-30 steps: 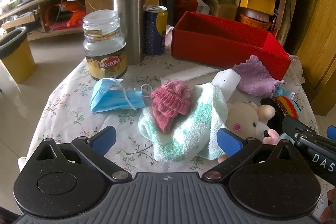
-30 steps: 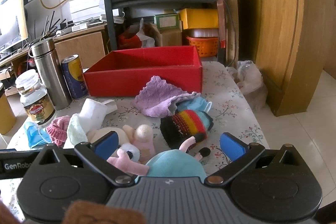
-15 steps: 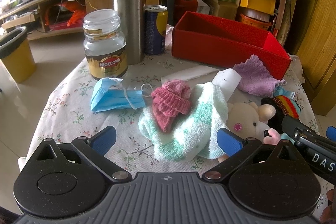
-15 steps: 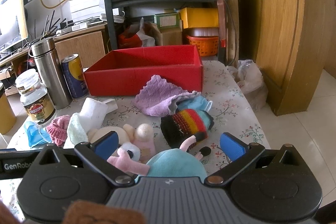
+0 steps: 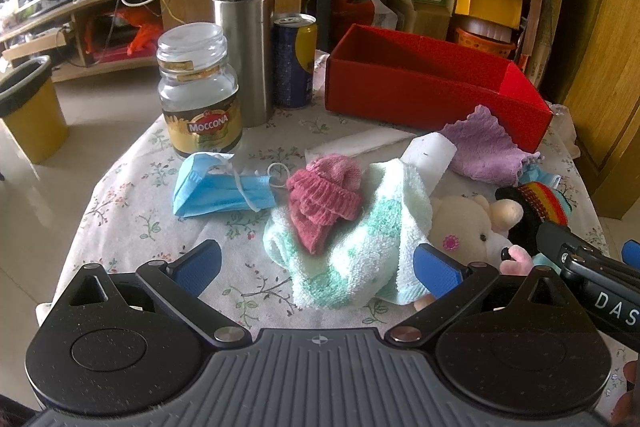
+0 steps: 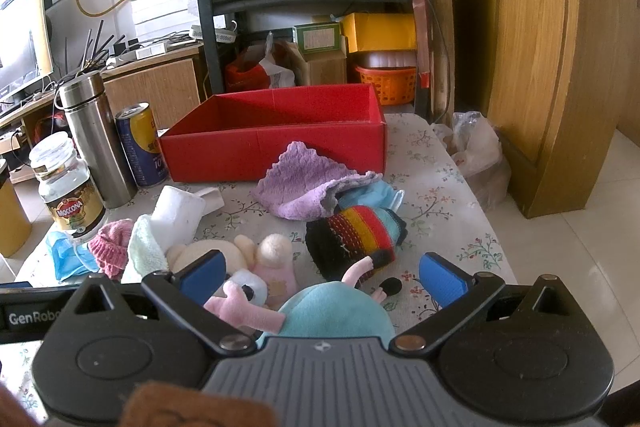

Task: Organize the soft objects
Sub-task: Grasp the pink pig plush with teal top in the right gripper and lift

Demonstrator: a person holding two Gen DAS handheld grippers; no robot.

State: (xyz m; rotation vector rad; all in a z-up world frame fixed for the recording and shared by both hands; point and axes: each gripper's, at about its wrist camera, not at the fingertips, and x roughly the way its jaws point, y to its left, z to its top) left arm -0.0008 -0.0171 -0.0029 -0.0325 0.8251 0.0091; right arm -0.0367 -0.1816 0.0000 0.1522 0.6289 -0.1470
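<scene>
Soft things lie across the floral tablecloth. A pink knit hat (image 5: pixel 324 195) rests on a green-white towel (image 5: pixel 352 251), with a blue face mask (image 5: pixel 218 193) to its left and a beige plush bear (image 5: pixel 464 227) to its right. A purple cloth (image 6: pixel 304 183), a striped knit hat (image 6: pixel 352 235) and a teal plush (image 6: pixel 336 311) show in the right wrist view. An empty red box (image 6: pixel 276 147) stands behind them. My left gripper (image 5: pixel 316 265) is open over the towel's near end. My right gripper (image 6: pixel 322 275) is open above the teal plush.
A Moccona glass jar (image 5: pixel 198 95), a steel flask (image 5: pixel 244 43) and a blue-yellow can (image 5: pixel 294 61) stand at the table's back left. A white paper roll (image 6: pixel 178 215) lies mid-table. A wooden cabinet (image 6: pixel 560 47) stands right of the table, a shelf rack behind.
</scene>
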